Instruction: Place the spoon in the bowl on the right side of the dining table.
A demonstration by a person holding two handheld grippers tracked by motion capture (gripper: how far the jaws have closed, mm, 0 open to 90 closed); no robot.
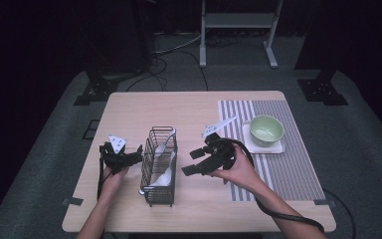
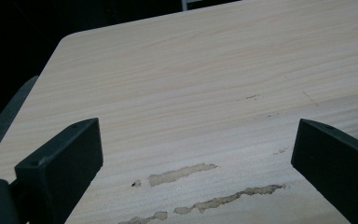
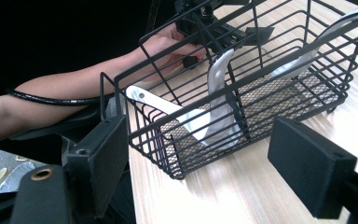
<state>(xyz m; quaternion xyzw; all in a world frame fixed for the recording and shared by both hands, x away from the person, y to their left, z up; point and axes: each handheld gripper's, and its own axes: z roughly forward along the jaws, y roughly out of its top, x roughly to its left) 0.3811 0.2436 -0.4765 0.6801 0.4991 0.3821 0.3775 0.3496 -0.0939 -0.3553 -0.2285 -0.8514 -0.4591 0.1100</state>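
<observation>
The black wire basket [image 1: 159, 167] stands in the middle of the table [image 1: 129, 112], between the 2 grippers, and blocks a straight path from one side to the other. Bare wood lies open behind it and left of it. At the right, a striped mat [image 1: 288, 164] holds a green bowl [image 1: 266, 130]; something small and white, hard to make out, lies near it.

Black wire basket [image 1: 159, 167] — white spoons [image 1: 163, 175] inside

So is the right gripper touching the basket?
Apart. The right gripper view shows the right gripper open, bare table between its jaws and the basket.
</observation>
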